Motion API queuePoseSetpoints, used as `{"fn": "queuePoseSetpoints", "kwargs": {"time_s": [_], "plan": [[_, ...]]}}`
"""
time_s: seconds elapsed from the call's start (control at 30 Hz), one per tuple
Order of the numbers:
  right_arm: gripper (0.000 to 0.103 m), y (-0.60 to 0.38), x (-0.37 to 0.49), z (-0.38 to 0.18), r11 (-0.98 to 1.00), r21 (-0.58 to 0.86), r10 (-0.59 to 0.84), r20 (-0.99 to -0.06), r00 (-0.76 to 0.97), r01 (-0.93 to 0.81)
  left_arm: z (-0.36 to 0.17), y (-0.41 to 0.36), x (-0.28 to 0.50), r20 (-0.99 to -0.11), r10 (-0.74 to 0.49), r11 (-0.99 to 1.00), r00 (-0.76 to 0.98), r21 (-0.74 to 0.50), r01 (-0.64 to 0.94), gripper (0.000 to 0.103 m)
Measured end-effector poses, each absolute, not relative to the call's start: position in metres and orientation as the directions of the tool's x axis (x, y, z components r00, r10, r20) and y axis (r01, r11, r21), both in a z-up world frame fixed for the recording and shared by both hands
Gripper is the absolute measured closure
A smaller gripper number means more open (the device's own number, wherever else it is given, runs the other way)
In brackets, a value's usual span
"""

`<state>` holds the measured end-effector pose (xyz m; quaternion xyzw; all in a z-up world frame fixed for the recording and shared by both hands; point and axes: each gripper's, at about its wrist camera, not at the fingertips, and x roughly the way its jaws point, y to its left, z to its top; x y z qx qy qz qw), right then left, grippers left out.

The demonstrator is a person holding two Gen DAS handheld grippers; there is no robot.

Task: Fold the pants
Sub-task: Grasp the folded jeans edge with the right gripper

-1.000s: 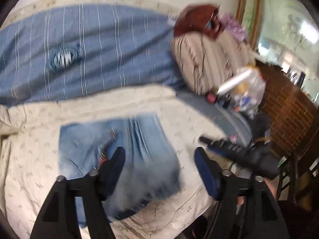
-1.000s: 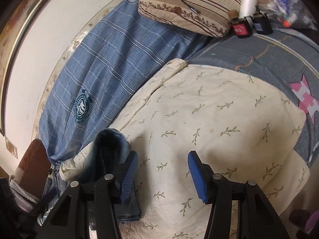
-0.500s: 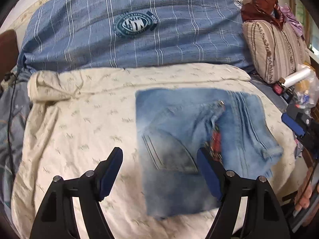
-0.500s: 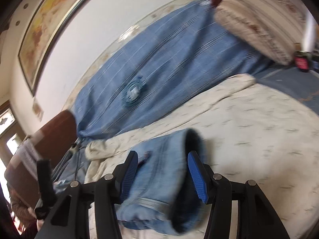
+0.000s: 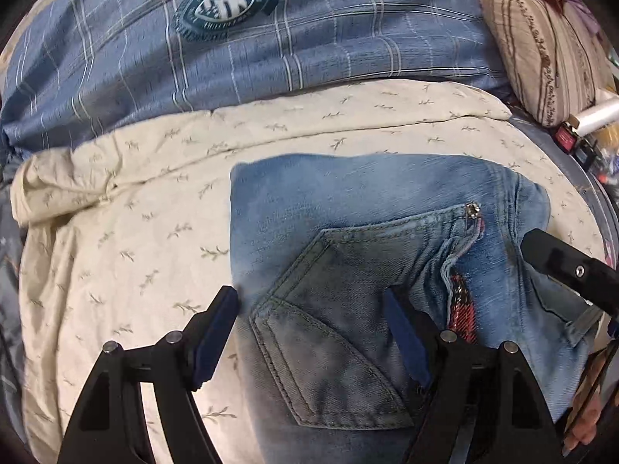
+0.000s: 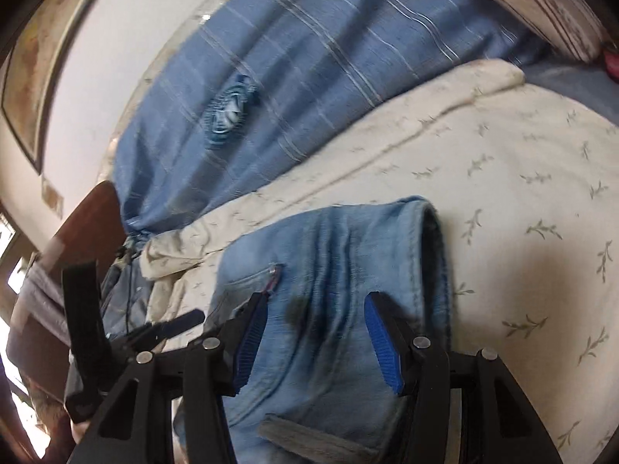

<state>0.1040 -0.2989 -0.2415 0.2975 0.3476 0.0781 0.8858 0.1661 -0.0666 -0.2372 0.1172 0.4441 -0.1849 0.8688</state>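
Note:
Light blue jeans (image 5: 348, 224) lie folded into a compact rectangle on a cream floral sheet (image 5: 127, 208), back pocket and zipper up. My left gripper (image 5: 311, 309) is open and empty, low over the pocket near the fold's left edge. My right gripper (image 6: 311, 313) is open and empty, low over the right end of the jeans (image 6: 340, 247), near the waistband. The right gripper's black body shows at the right edge of the left wrist view (image 5: 568, 270); the left gripper shows at the lower left of the right wrist view (image 6: 178, 319).
A blue plaid cover (image 5: 271, 31) with a round badge lies behind the sheet. A striped pillow (image 5: 541, 42) and small bottles (image 5: 580, 127) sit at the far right. A dark wooden headboard (image 6: 89, 224) and framed picture (image 6: 35, 62) stand by the wall.
Both grippers swung over the jeans and moved down closer to them. The jeans stayed folded on the sheet. Both grippers stayed open.

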Motion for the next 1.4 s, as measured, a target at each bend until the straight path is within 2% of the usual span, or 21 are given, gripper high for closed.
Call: {"fn": "queuePoseSetpoints", "kwargs": {"time_s": [0.1,0.23,0.5,0.83,1.4], "plan": [[0.046,-0.302,0.113,-0.253,0.804,0.588,0.353,-0.59,0.726,0.086,-0.243,-0.072,0.168,-0.816,-0.171,0.905,0.552,0.091,0.415,0.013],[0.046,-0.305,0.116,-0.256,0.806,0.587,0.358,-0.589,0.724,0.079,-0.247,-0.07,0.176,-0.84,-0.146,0.925,0.523,0.071,0.372,0.005],[0.045,-0.299,0.088,-0.232,0.828,0.559,0.338,-0.566,0.752,0.049,-0.225,-0.064,0.139,-0.795,-0.112,0.938,0.596,0.114,0.327,0.007],[0.045,-0.273,0.043,-0.207,0.902,0.43,0.297,-0.549,0.781,-0.041,-0.202,-0.052,0.094,-0.752,-0.133,0.931,0.645,0.128,0.341,0.007],[0.045,-0.275,0.039,-0.227,0.923,0.386,0.276,-0.658,0.701,-0.001,-0.217,-0.049,0.084,-0.771,-0.122,0.933,0.625,0.125,0.336,0.007]]}}
